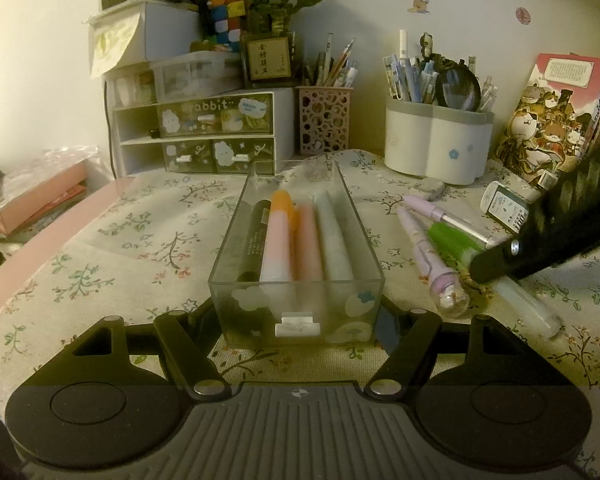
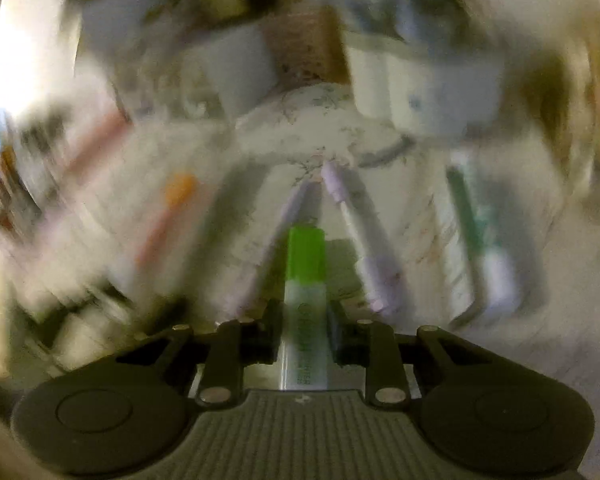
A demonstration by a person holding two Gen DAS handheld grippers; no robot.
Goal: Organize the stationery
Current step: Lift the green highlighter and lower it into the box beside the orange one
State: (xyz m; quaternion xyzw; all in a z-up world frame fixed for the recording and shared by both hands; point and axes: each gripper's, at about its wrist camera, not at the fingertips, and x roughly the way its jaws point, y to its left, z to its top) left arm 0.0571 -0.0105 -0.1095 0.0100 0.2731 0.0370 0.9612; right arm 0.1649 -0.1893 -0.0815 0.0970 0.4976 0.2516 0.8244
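Note:
A clear plastic drawer [image 1: 296, 312] sits on the floral cloth and holds several pens: black, orange-pink, salmon, pale green. My left gripper [image 1: 298, 320] is shut on the drawer's near end, one finger on each side wall. My right gripper [image 2: 305, 320] is shut on a green-capped highlighter [image 2: 305, 276] with a pale barrel, cap pointing forward. In the left wrist view it [image 1: 496, 264] holds the highlighter [image 1: 456, 240] just right of the drawer, above two purple pens [image 1: 424, 248]. The right wrist view is blurred by motion.
At the back stand a white drawer unit [image 1: 204, 132], a pink perforated pen cup [image 1: 324, 120] and a white pen holder [image 1: 436, 140]. A book [image 1: 552, 120], an eraser [image 1: 428, 188] and a small box [image 1: 504, 208] lie at right.

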